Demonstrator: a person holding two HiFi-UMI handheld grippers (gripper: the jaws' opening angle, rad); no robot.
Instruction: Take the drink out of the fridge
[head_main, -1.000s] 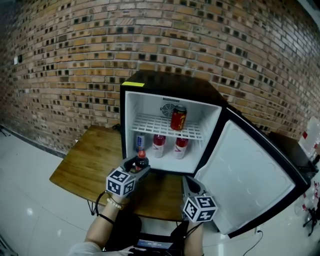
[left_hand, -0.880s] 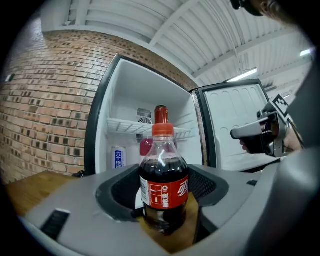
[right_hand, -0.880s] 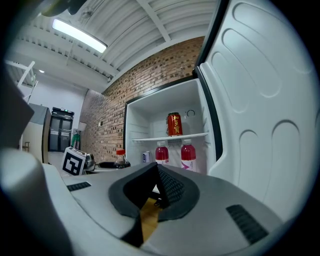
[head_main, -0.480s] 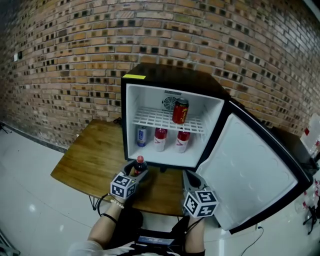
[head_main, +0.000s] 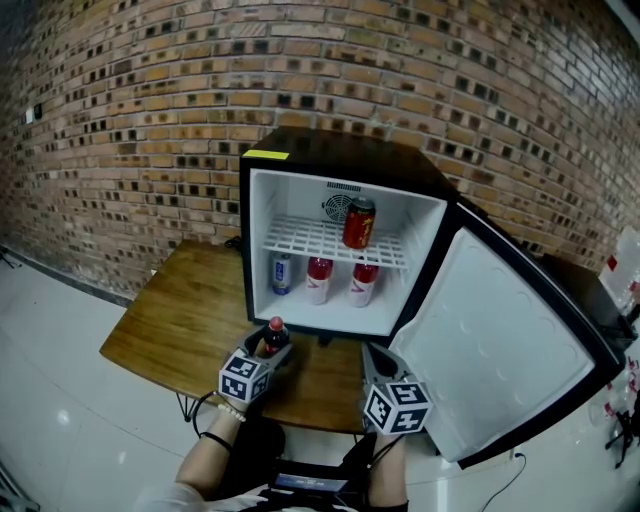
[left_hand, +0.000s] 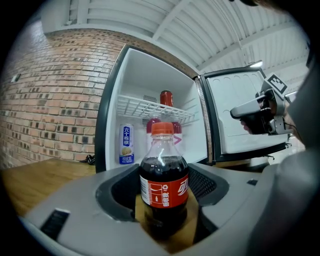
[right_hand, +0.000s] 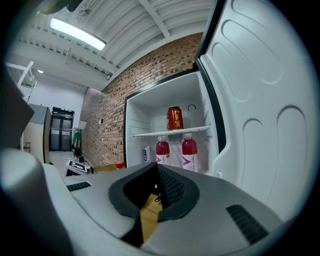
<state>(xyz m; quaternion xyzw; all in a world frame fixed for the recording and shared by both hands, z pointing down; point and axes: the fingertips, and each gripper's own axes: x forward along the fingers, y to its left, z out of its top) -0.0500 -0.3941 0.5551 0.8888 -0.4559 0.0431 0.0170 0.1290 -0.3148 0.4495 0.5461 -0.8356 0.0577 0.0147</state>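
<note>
A small cola bottle (left_hand: 163, 186) with a red cap stands upright between the jaws of my left gripper (left_hand: 167, 182), which is shut on its body. In the head view the cola bottle (head_main: 273, 333) and left gripper (head_main: 270, 347) are over the wooden table (head_main: 170, 330), just in front of the open fridge (head_main: 330, 160). My right gripper (head_main: 377, 358) hovers in front of the fridge's lower right corner. Nothing is between the right gripper's (right_hand: 156, 174) jaws, which meet at the tips.
The fridge door (head_main: 500, 350) swings wide open to the right. Inside, a red can (head_main: 358, 222) stands on the wire shelf; below are two pink bottles (head_main: 319, 279) (head_main: 364, 283) and a blue-white can (head_main: 282, 272). A brick wall (head_main: 150, 100) runs behind.
My left gripper has drawn the cola bottle back from the fridge opening toward me, lower over the table. The right gripper has stayed about where it was.
</note>
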